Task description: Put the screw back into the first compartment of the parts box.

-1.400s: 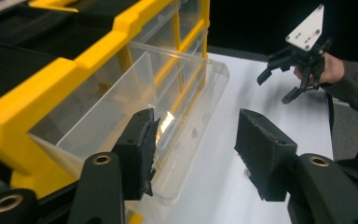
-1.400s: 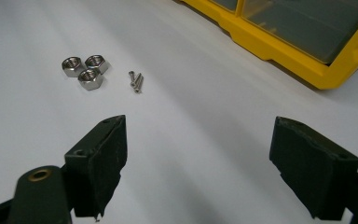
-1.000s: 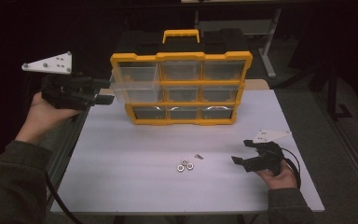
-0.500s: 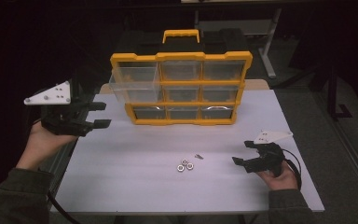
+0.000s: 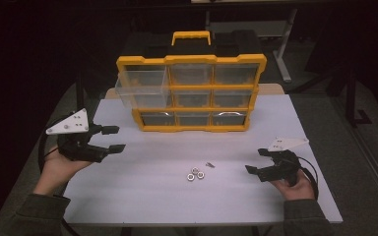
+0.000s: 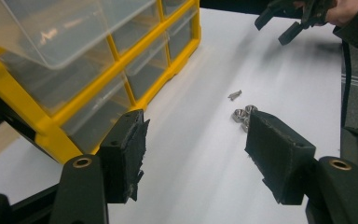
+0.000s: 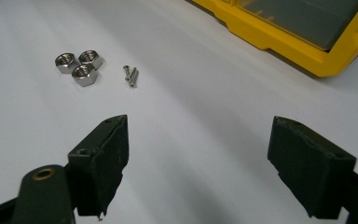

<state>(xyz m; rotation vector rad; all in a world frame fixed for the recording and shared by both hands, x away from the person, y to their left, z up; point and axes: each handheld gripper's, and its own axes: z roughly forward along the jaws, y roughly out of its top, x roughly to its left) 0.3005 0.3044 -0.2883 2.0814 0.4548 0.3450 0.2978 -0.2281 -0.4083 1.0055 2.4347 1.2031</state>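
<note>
- A dark room surrounds a white table with a smooth matt top; the floor around it is grey.
- At the far edge of the table stands a yellow plastic drawer cabinet with a black top and a yellow carry handle; it holds nine clear drawers in three rows. No brand or writing can be read on it.
- The top left drawer, a clear plastic box, is pulled out toward the near edge and sticks out of the frame.
- Near the middle of the table, toward the near edge, lie three shiny six-sided steel nuts, touching one another in a cluster.
- Just beside the nuts lie small silver screws, close together.
- The left gripper is held over the left edge of the table, well apart from the nuts; its black, rough-padded jaws have just been opening and stand apart with nothing between them.
- The right gripper is near the right edge, pointing toward the nuts; its jaws stand wide apart, empty.
</note>
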